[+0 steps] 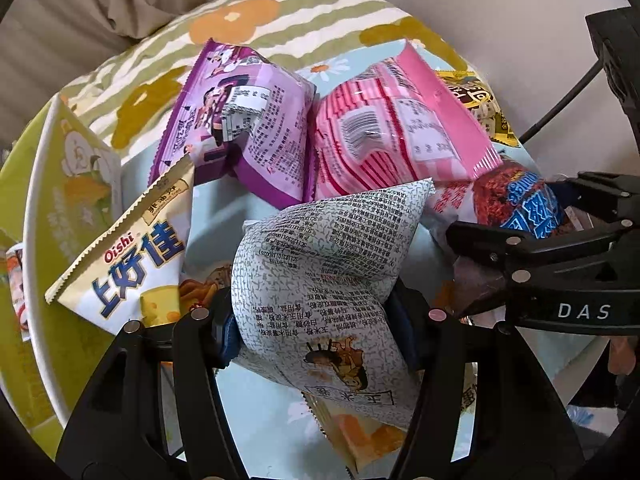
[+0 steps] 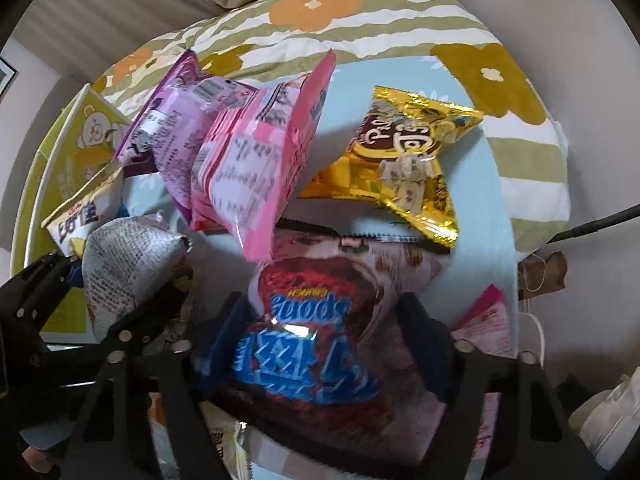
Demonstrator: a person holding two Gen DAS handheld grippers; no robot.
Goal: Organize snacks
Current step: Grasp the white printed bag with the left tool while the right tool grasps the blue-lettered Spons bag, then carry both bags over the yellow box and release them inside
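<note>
Both grippers clamped on snack packets.

Left gripper (image 1: 316,320) jaws pinch grey-printed packet (image 1: 320,264); right gripper (image 2: 320,328) jaws squeeze brown Sponge packet (image 2: 312,320), just beside pink packet (image 2: 248,160), on blue cloth (image 2: 472,208).

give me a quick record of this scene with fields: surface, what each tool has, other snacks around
surface: light blue mat on a floral striped blanket
left tool: shut on the grey-patterned printed bag, squeezed at its middle
right tool: shut on the brown bag with blue lettering
other snacks: purple bag and pink bag side by side, gold bag, Oishi bag
left edge: yellow-green box with a cartoon bear
</note>
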